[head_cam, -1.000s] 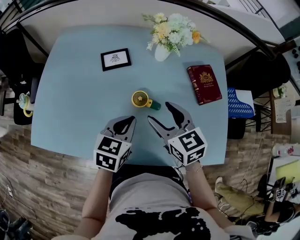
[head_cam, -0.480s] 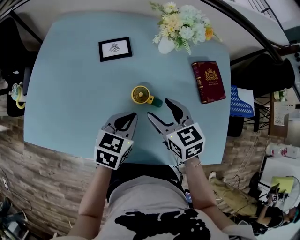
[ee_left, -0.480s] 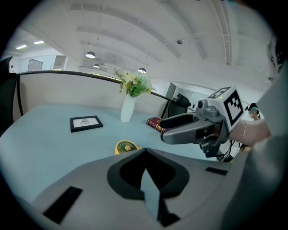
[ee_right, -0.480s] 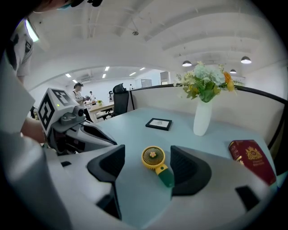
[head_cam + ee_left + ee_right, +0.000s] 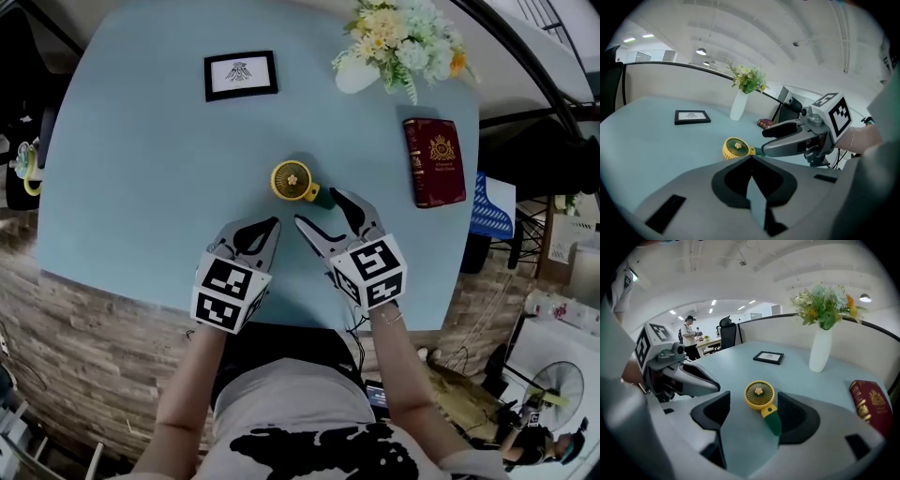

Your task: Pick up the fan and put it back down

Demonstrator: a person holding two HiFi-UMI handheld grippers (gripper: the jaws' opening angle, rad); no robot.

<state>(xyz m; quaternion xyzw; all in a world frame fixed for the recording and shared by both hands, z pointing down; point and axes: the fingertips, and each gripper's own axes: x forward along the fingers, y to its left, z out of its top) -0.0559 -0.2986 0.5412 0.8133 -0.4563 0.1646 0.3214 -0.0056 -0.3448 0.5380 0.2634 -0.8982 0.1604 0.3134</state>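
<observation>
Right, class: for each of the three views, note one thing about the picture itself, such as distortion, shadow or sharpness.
Head view: wide-angle bending curves the table edges, and the fan throws a soft shadow. Left gripper view: a round fisheye picture with black corners; the ceiling lamps glare white. Right gripper view: the same black rim, the fan sharp, the far office small and hazy.

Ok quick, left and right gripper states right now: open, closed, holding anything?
Left gripper: closed, empty.
Right gripper: open around the handle of the fan, not gripping it.
</observation>
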